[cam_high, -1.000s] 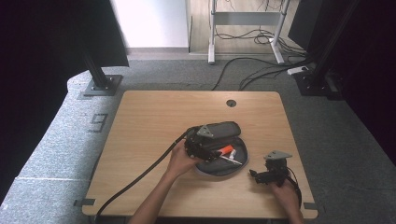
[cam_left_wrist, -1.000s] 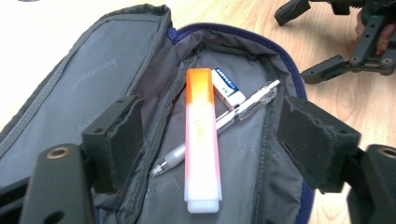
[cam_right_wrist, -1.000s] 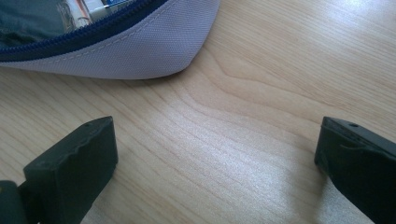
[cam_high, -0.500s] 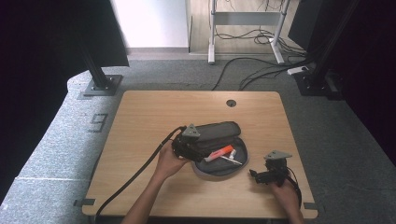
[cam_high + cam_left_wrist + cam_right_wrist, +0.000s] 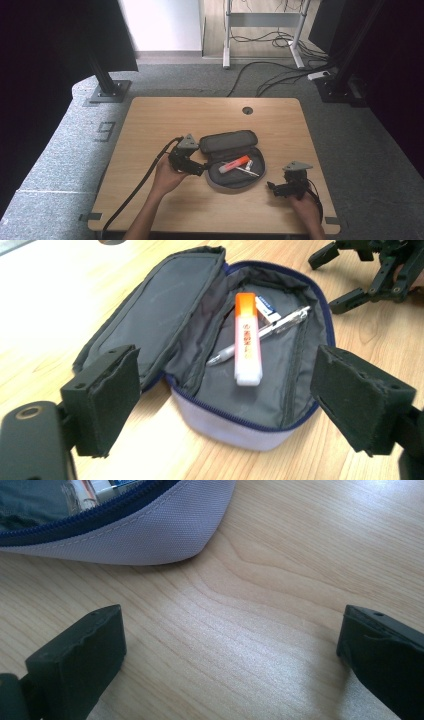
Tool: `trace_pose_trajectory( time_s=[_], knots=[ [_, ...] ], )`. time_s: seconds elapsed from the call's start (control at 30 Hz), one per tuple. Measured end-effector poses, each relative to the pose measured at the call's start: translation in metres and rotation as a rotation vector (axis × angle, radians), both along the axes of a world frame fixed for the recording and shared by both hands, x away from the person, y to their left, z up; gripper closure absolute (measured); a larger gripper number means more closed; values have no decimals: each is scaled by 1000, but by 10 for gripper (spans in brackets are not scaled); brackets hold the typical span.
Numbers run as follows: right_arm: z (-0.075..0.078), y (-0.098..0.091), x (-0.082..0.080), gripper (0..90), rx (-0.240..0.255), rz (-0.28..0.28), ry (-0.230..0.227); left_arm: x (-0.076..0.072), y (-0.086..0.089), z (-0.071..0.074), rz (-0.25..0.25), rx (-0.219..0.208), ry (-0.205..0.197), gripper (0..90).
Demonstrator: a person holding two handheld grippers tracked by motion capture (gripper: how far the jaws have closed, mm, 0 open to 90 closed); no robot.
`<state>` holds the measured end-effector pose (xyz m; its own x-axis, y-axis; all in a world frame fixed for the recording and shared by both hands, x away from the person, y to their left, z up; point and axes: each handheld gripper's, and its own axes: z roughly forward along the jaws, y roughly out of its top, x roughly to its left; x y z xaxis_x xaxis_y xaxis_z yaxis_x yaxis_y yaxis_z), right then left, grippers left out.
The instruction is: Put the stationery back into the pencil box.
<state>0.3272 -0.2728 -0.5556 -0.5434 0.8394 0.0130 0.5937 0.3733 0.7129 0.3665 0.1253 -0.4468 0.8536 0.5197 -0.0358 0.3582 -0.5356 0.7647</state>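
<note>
Pencil case lies open at table centre, lid flap folded to far side; orange highlighter and pen already inside, so zipping likely remains. Left gripper, just left of case, jaws have just been opening, wide, nothing between. Right gripper, near-right of case, jaws apart, empty. Small white-blue item under pen: too unclear to ID; zip pull not seen.

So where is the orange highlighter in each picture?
High view: the orange highlighter lies inside the open pencil case, just right of table centre.
Left gripper view: the highlighter is at centre, lying across a pen.
Right gripper view: a bit of it may peek at the top left edge; too little to be sure.
Shared landmark: the case's blue zipper rim.
</note>
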Motion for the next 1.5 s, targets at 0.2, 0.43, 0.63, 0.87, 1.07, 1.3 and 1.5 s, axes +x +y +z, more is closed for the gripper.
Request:
trace_pose_trajectory(
  time_s=[0.2,0.43,0.63,0.87,1.07,1.3,1.5],
  knots=[
    [0,0,0,0,-1,1,1,-5,15,-3,35,18,-17,82],
    [0,0,0,0,0,0,0,-9,30,-8,67,34,-21,32],
    [0,0,0,0,-1,1,0,-14,45,-16,89,20,-4,15],
    [0,0,0,0,-1,0,0,-17,60,-31,106,18,14,0],
    [0,0,0,0,-1,0,-1,-21,69,-49,117,22,28,0],
    [0,0,0,0,-1,0,0,-24,75,-68,110,43,30,0],
    [0,0,0,0,-1,0,0,-22,79,-85,124,69,39,0]
  ],
)
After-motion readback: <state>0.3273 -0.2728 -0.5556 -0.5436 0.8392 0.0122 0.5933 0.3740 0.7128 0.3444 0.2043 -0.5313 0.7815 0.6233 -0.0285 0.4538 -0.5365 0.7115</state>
